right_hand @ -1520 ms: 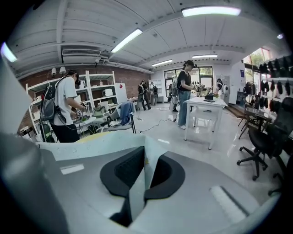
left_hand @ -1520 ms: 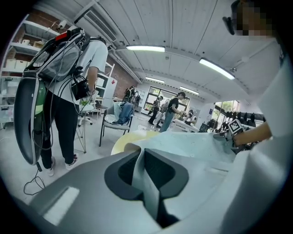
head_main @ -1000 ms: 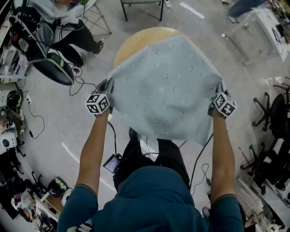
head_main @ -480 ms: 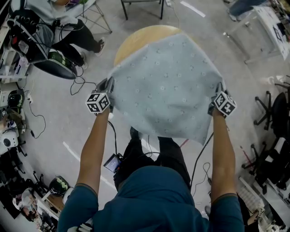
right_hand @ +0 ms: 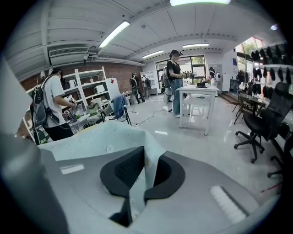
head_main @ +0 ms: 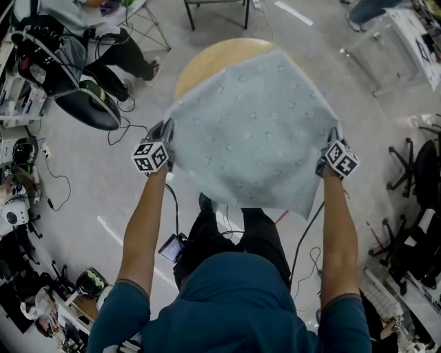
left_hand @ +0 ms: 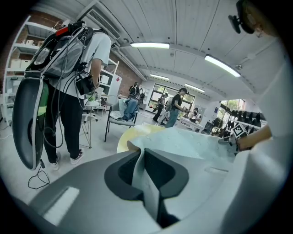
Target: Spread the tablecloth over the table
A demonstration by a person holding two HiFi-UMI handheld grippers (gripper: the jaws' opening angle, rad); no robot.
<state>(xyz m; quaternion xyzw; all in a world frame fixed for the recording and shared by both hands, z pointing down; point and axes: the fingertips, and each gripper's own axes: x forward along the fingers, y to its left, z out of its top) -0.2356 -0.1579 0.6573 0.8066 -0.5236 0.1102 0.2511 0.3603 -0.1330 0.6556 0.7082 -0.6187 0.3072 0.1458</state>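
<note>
We see grey floor [head_main: 83, 207] all round, with loose cables [head_main: 52, 180] at the left. A round table [head_main: 207, 58] with a pale wood top stands ahead of the camera wearer, and only its far-left arc is bare. The tablecloth [head_main: 255, 131] covers the rest from our angle. It is a light blue-grey sheet with small flower dots, held out flat in the air by its two side corners. Its far part lies over the tabletop, but we can't tell if it touches. Its near edge hangs free above the wearer's legs. A bystander [head_main: 114, 48] with a backpack [left_hand: 62, 50] stands left of the table, well apart from it. A metal chair [head_main: 215, 14] is beyond the table, and a black office chair [right_hand: 263, 123] is off to the right. Both of the wearer's arms are stretched forward. The left hand-held gripper [head_main: 165, 131] has its jaws together, clamped on the cloth's left corner, with the fabric pinched in a fold between the pads. The right hand-held gripper [head_main: 333, 141] is likewise closed tight on the right corner, and the cloth runs up out of the jaws. The left marker cube [head_main: 150, 156] and the right marker cube [head_main: 341, 160] sit at the cloth's side edges.
</note>
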